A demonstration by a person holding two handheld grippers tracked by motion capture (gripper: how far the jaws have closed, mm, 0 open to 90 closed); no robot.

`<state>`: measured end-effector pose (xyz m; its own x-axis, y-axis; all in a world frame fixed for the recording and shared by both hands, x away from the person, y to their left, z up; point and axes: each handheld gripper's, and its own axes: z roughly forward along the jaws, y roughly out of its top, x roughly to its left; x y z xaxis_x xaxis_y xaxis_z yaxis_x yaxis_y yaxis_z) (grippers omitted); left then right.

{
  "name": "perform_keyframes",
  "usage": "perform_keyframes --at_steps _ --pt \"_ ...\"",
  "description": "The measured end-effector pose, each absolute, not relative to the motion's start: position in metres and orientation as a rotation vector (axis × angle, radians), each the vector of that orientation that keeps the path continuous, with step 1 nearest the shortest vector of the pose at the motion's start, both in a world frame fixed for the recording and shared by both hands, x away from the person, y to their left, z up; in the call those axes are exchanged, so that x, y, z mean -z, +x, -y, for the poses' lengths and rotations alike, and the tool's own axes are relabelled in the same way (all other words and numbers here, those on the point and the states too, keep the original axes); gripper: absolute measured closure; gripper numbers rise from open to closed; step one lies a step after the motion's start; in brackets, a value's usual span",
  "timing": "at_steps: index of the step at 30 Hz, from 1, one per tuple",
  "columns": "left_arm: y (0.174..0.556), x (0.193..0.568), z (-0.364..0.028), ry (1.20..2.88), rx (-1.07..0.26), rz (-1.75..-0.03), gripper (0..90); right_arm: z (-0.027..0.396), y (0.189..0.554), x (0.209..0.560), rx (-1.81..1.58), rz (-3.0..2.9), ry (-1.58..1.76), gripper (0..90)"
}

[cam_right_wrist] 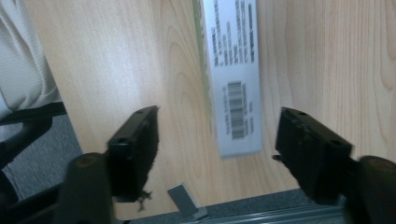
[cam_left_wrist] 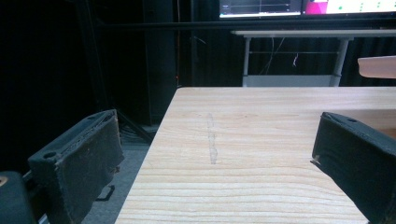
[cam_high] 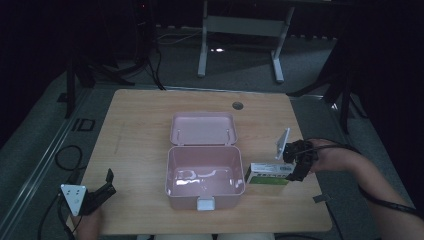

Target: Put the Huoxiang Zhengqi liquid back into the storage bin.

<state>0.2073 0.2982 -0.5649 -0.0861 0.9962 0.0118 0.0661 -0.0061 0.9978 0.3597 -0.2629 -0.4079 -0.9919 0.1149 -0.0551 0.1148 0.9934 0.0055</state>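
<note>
The two black pads (cam_right_wrist: 135, 149) of the right gripper (cam_high: 298, 165) are standing apart with nothing pressed between them, hovering above the near end of the long white and green cardboard box with a barcode label (cam_right_wrist: 233, 84), which is lying flat on the light wooden table (cam_high: 140, 145) just to the right of the open pink plastic storage box (cam_high: 205, 177). The left gripper (cam_high: 97, 192) is resting at the near left corner of the table, its jaws also wide apart and empty, well apart from both boxes. The pink hinged lid (cam_high: 202, 129) is lying open behind the storage box.
</note>
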Motion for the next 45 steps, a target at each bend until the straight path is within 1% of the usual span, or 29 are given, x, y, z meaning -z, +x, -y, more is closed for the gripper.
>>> perform_keyframes --at_steps 4,5,6,9,13,21,22,24,26,29,40,45 --pt "0.207 0.565 -0.298 1.223 -1.247 -1.317 2.0 0.253 0.367 0.412 0.020 -3.078 0.141 37.9" --pt "0.207 0.565 -0.298 1.223 -1.247 -1.317 2.0 0.253 0.367 0.412 0.020 -3.078 0.141 37.9" --pt "0.207 0.565 -0.298 1.226 -1.246 -1.316 2.0 0.251 0.369 0.413 0.023 -3.075 0.134 40.8" --pt "0.207 0.565 -0.298 1.228 -1.247 -1.314 2.0 0.241 0.372 0.418 0.039 -3.088 0.100 45.1" --pt "0.207 0.565 -0.298 1.230 -1.246 -1.312 2.0 0.230 0.374 0.427 0.060 -3.101 0.058 47.0" --pt "0.207 0.565 -0.298 1.231 -1.248 -1.310 2.0 0.222 0.375 0.437 0.065 -3.119 0.047 50.6" --pt "0.207 0.565 -0.298 1.232 -1.247 -1.309 2.0 0.221 0.376 0.440 0.076 -3.119 0.041 53.4" --pt "0.207 0.565 -0.298 1.234 -1.248 -1.310 2.0 0.220 0.376 0.441 0.083 -3.119 0.038 53.8" --pt "0.207 0.565 -0.297 1.233 -1.248 -1.309 2.0 0.220 0.378 0.446 0.111 -3.118 0.042 57.8" --pt "0.207 0.565 -0.297 1.235 -1.249 -1.309 2.0 0.221 0.378 0.449 0.119 -3.115 0.036 60.0" --pt "0.207 0.565 -0.298 1.237 -1.247 -1.309 2.0 0.218 0.380 0.449 0.166 -3.143 0.015 62.0" --pt "0.207 0.565 -0.298 1.237 -1.246 -1.309 2.0 0.215 0.379 0.442 0.187 -3.162 0.043 62.1"
